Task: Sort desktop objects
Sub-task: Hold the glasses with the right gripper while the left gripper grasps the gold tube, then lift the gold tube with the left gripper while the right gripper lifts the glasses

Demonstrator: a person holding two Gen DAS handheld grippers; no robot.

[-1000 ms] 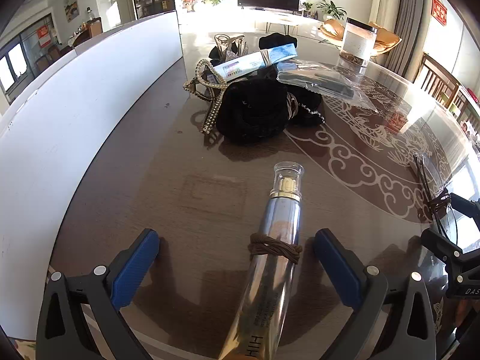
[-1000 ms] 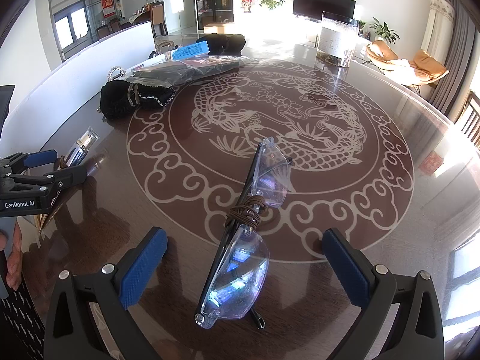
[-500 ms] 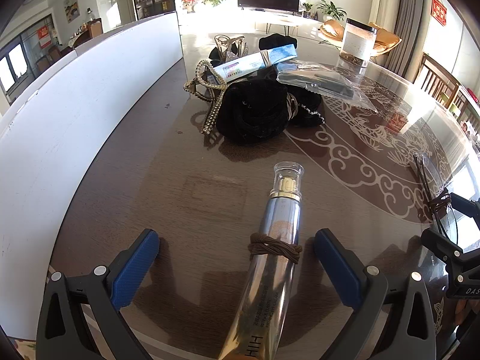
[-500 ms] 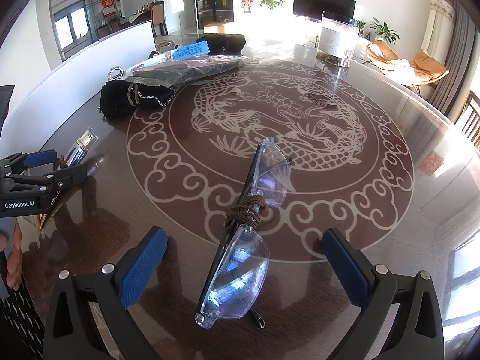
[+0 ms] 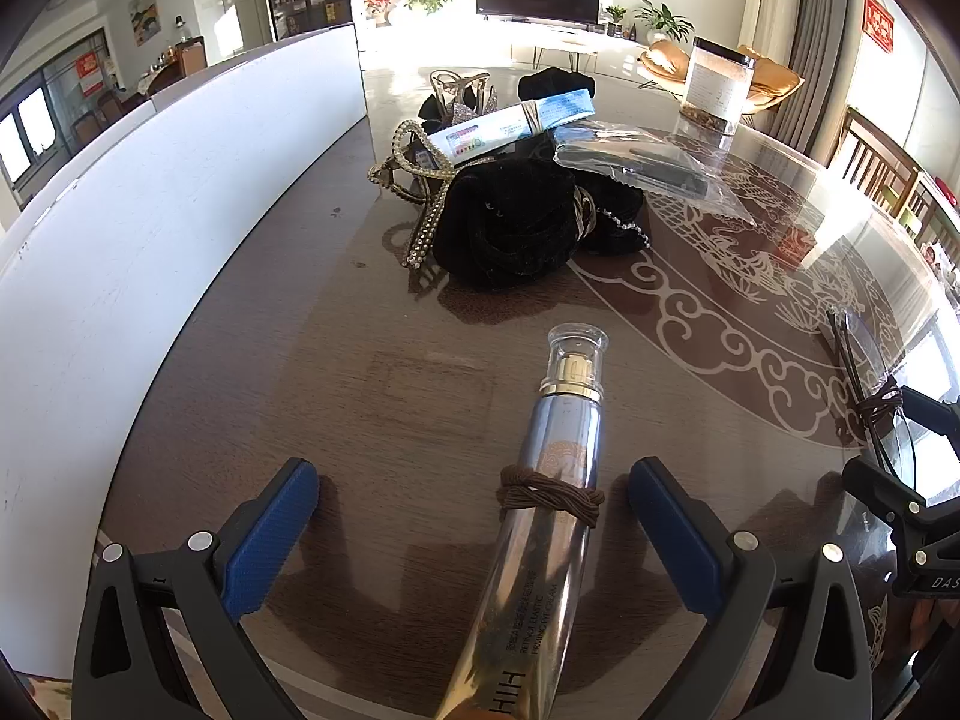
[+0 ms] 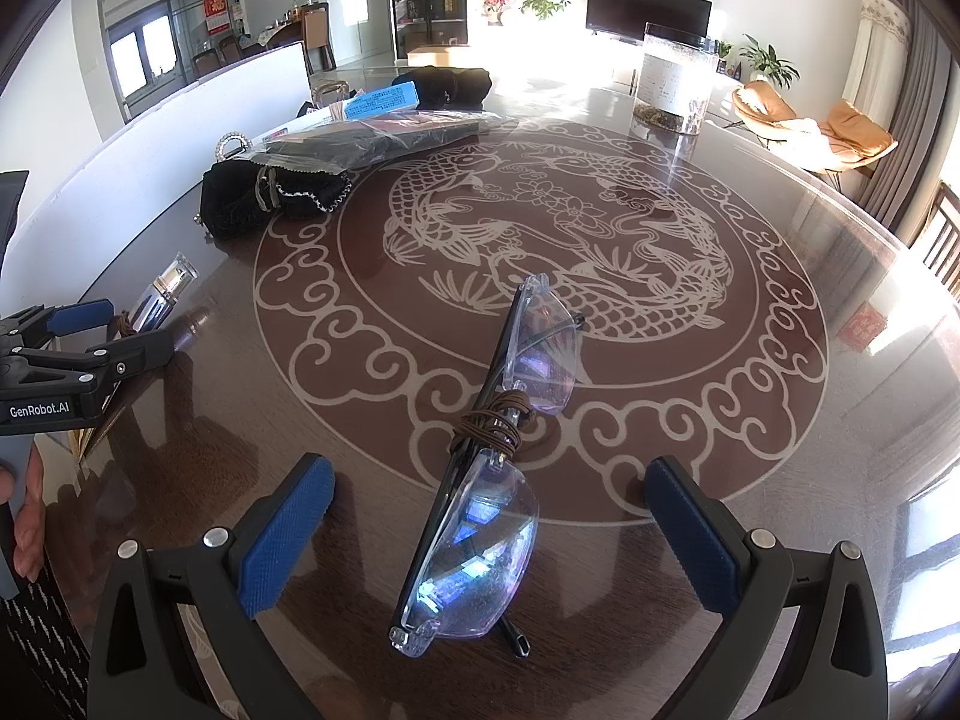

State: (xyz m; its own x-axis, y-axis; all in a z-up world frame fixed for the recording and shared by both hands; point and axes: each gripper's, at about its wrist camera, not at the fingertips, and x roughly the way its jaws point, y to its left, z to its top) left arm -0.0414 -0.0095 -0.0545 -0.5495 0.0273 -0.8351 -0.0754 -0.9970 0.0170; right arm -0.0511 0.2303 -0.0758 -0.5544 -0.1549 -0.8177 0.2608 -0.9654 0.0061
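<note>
A silver cream tube (image 5: pixel 540 528) with a clear cap and a brown hair tie (image 5: pixel 549 495) wound around it lies on the table between the fingers of my open left gripper (image 5: pixel 474 531). Nothing is gripped. Folded rimless glasses (image 6: pixel 486 480), bound at the middle with a brown hair tie (image 6: pixel 495 417), lie between the fingers of my open right gripper (image 6: pixel 489 531). The glasses also show at the right in the left wrist view (image 5: pixel 870 390). The tube shows at the left in the right wrist view (image 6: pixel 159 294), with the left gripper (image 6: pixel 84 342) around it.
A black velvet pouch (image 5: pixel 510 228), a rhinestone hair clip (image 5: pixel 420 192), a blue and white box (image 5: pixel 516 120) and a clear bag with dark contents (image 5: pixel 648 168) sit at the far left of the round table (image 6: pixel 780 450). A glass jar (image 6: pixel 675 84) stands at the back. A white wall (image 5: pixel 150 228) runs along the left.
</note>
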